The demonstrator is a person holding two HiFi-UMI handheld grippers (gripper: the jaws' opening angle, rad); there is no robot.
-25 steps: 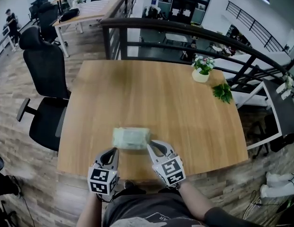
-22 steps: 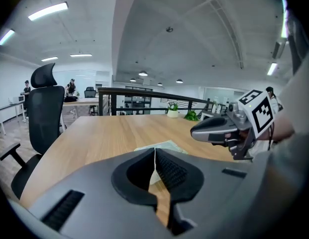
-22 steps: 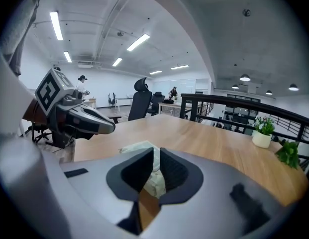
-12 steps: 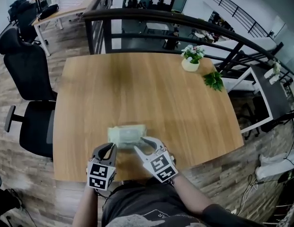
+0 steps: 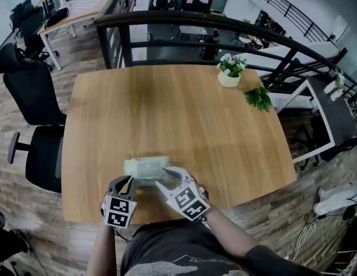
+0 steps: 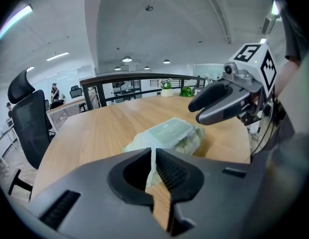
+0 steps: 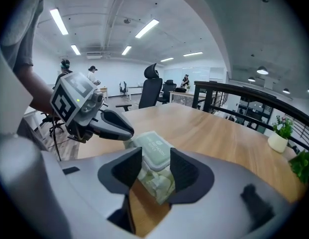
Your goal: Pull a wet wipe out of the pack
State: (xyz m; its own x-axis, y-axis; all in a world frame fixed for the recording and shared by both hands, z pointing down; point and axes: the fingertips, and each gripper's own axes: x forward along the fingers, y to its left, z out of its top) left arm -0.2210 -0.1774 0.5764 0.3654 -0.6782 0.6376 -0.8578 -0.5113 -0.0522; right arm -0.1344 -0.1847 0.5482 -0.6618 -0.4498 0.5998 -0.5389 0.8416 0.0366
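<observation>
Lying flat on the desk (image 5: pixel 178 114), close to its near edge: pack of wet wipes (image 5: pixel 145 167), pale green, hard lid facing up. Long axis running left to right across the head view, roughly along that edge, one short end toward each hand-held gripper. Left hand-held gripper (image 5: pixel 126 180) just at the pack's near left corner, jaws closed together. Thin pale sliver of wrapper showing in the slit between them in the left gripper view; pinched or merely lying behind, impossible to tell. Right hand-held gripper (image 5: pixel 165 176) at the pack's right end, jaws apart and just been opening, with that end and the lid's edge standing between them and neither pad seen pressing on it. Near edge of the pack covered from above by both sets of jaws. In the left gripper view, its near part cut off behind the gripper's own body. Print on the lid too small to read.
</observation>
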